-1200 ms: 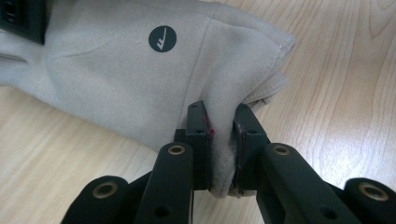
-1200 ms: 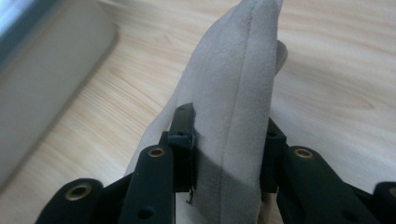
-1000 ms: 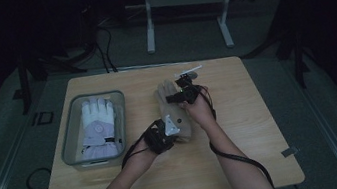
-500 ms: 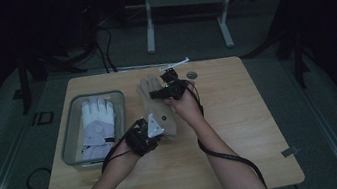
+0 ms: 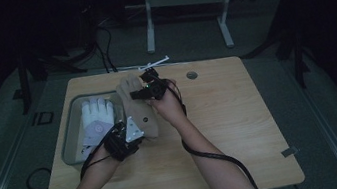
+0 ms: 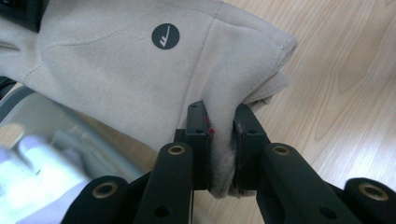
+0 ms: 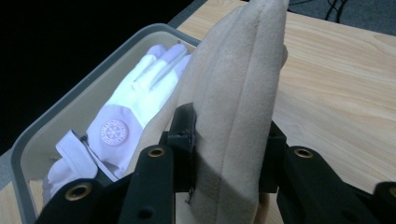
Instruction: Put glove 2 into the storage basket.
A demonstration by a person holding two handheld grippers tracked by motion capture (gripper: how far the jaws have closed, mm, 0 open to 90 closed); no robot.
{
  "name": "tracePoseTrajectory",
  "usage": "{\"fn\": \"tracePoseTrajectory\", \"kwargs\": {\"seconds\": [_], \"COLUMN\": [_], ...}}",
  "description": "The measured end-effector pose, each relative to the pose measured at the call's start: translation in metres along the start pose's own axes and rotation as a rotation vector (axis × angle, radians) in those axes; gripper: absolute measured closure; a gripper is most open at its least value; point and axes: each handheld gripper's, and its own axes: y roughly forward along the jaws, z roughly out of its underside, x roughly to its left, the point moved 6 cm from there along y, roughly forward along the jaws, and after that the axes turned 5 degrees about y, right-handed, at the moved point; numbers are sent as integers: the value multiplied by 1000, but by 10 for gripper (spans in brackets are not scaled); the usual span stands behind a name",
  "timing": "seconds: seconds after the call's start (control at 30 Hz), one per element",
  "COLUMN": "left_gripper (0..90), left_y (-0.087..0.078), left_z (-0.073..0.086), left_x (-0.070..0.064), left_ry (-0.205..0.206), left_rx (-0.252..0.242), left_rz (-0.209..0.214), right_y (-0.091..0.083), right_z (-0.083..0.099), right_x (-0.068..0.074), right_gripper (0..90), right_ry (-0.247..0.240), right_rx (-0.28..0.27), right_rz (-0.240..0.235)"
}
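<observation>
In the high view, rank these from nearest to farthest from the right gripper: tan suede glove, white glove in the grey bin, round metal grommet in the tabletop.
1. Tan suede glove: clamped in the right gripper.
2. Round metal grommet: to its right, on the tabletop.
3. White glove: to its left, in the grey bin.

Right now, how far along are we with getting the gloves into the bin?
One white glove already lies flat in the grey bin. The tan glove is in hand: the left gripper clamps its cuff and the right gripper clamps its finger end, holding it just beside the bin, over the table. Still left, probably: carry it over the rim, lower it in and let go.
</observation>
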Motion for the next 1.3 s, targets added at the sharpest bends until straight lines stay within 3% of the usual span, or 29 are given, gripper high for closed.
{"fn": "tracePoseTrajectory", "kwargs": {"seconds": [0.37,0.9,1.07,1.17,1.2,1.3], "left_gripper": [797,797,796,796,795,795], "left_y": [-16,-40,-37,-31,-27,-24], "left_z": [33,90,98,102,103,104], "left_x": [14,38,41,43,43,42], "left_ry": [-58,-129,-145,-164,-171,-174], "left_rx": [17,91,107,120,125,130], "left_rz": [-32,-69,-64,-41,-34,-34], "right_y": [27,88,102,112,119,125], "right_z": [-11,-17,-16,-14,-9,-4], "right_x": [35,78,83,81,78,74], "right_gripper": [668,668,666,666,665,662], "right_ry": [-48,-97,-114,-121,-136,-141], "right_rx": [18,76,93,108,123,138], "right_rz": [-41,-93,-88,-74,-48,-37]}}
